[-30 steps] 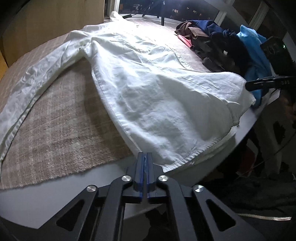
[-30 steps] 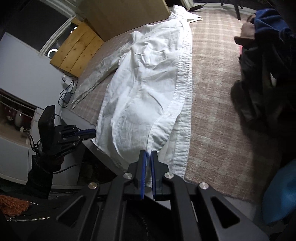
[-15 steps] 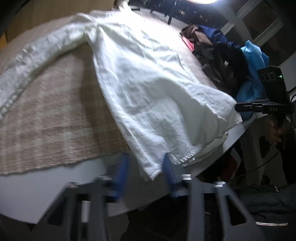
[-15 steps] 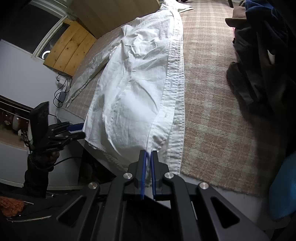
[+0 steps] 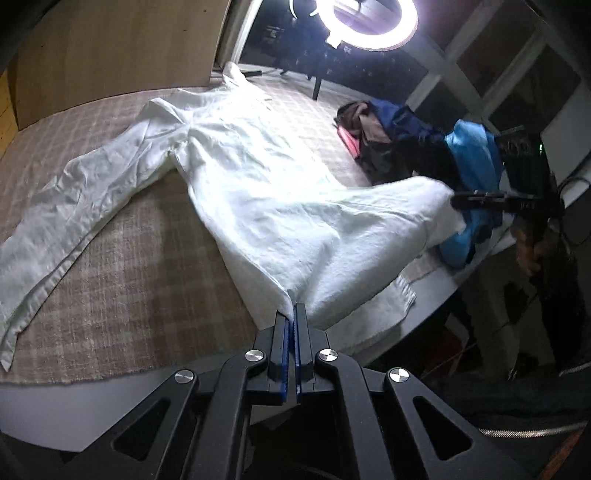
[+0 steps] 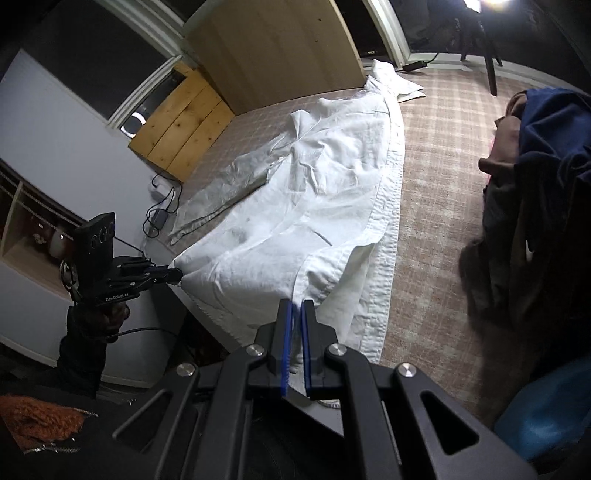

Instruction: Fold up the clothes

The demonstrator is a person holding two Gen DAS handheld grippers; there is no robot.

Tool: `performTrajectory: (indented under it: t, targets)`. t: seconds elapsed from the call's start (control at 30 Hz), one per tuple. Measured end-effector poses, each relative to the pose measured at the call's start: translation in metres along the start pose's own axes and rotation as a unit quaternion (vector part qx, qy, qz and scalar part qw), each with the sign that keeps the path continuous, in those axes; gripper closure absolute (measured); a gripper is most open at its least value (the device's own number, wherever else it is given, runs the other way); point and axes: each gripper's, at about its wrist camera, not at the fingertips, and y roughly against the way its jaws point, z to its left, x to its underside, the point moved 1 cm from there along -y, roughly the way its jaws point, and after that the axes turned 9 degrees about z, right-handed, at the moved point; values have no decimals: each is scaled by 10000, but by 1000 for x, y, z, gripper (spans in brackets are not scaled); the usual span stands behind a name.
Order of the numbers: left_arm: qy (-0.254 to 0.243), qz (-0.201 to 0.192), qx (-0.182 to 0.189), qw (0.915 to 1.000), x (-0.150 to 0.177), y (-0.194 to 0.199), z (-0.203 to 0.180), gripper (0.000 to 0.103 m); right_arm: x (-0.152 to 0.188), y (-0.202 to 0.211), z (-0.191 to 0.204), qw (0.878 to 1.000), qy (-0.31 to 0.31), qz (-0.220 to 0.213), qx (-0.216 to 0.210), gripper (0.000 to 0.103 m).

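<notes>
A long white shirt [image 5: 266, 192] lies spread on a checked beige cloth [image 5: 122, 280], collar at the far end, one sleeve [image 5: 66, 206] stretched to the left. My left gripper [image 5: 294, 314] is shut on the shirt's near hem corner. My right gripper [image 6: 296, 310] is shut on the other hem corner of the white shirt [image 6: 332, 192]. Between the two grips the hem is raised off the cloth. Each gripper shows in the other's view: the right gripper [image 5: 480, 201] at the far right, the left gripper [image 6: 162, 275] at the left, both at the shirt's edge.
A pile of dark, brown, pink and blue clothes [image 5: 417, 147] sits at the right of the cloth, also as the clothes pile [image 6: 535, 192]. A ring light [image 5: 369, 22] glares at the back. Wooden panels [image 6: 273, 48] and a cable with adapter [image 6: 159, 218] stand beyond the table's left side.
The left gripper opened half a second ago and has shut on the hem corner. Both grippers have lifted the hem. The right stayed shut on its corner.
</notes>
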Motion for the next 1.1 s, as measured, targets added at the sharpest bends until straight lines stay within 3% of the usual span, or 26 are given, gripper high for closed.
performTrajectory:
  t: [0.07,0.17,0.23,0.37,0.47,0.57,0.6,0.63,0.7,0.77,0.87,1.07,1.1]
  targets:
    - [170,147,97,9997,4,-14,8,102,5,-10,-5,9999,-58,125,38,98]
    - [200,522,-329,9979,17,-40,21,101,18,-35,-18,9987,-280,429,29,98]
    - [304,643,-358,9968,20,-52,29,102,25,-54,-20,9974,-310,654,59,98]
    - [294,552,-156,9979,12,-43,25,101,34,-77,-21,9949,-362,943,26,98]
    - [287,483,-5,9984,6,-37,22,102,31,-72,-21,9950,-396,909,123,98]
    - [280,414,147,9986,-1,-30,19,102,22,-59,-3,9940,-11,780,761,95]
    - [269,391,198,9987,-3,-28,17,102,19,-57,13,9943,266,715,740,94]
    - [132,366,255,9989,-14,-24,9,102,16,-55,29,9938,543,649,718,90]
    - [-143,316,371,9987,-34,-17,-7,102,10,-56,63,9919,1028,531,529,59]
    - [-417,265,485,9976,-55,-11,-23,102,6,-65,94,9870,1482,387,485,50]
    - [-744,262,519,9955,-77,-6,-42,102,-1,-86,123,9803,1835,218,694,50]
    - [-997,347,683,9921,-87,-5,-52,102,-14,-112,126,9751,1852,-23,1219,52]
    - [-1033,343,670,9918,-85,-4,-53,101,-17,-108,122,9769,1787,2,1169,73]
